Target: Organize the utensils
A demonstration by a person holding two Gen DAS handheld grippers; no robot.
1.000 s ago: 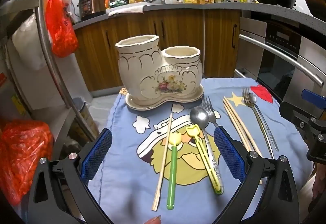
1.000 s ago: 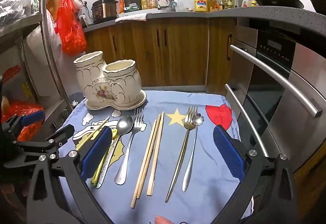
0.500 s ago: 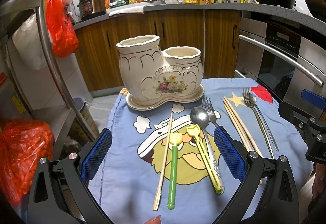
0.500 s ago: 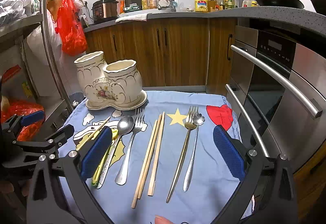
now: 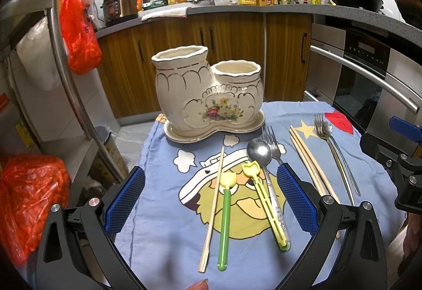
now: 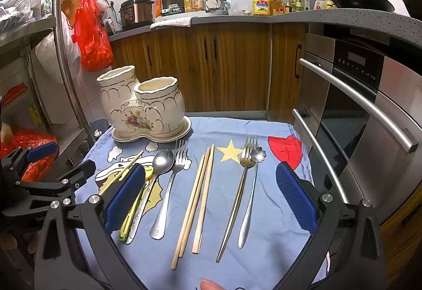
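Observation:
A cream ceramic two-pot utensil holder (image 5: 208, 94) stands on its saucer at the far side of a blue cartoon cloth (image 5: 163, 232); it also shows in the right wrist view (image 6: 143, 108). On the cloth lie a single chopstick (image 5: 212, 208), a green-handled spoon (image 5: 224, 221), a yellow fork (image 5: 266, 205), a steel spoon (image 5: 259, 152) and a steel fork (image 5: 271, 139). Wooden chopsticks (image 6: 196, 200), a gold fork (image 6: 237, 197) and a flower-end spoon (image 6: 250, 195) lie further right. My left gripper (image 5: 211, 204) is open and empty above the green spoon. My right gripper (image 6: 209, 197) is open and empty above the chopsticks.
A steel rack post (image 5: 71, 63) and shelves with red bags (image 5: 29, 197) stand left of the table. An oven with steel handles (image 6: 353, 102) is close on the right. Wooden cabinets (image 6: 232, 65) and a cluttered counter lie behind.
The holder looks slightly nearer and more centred in the left wrist view. Both grippers stay open; no utensil has moved.

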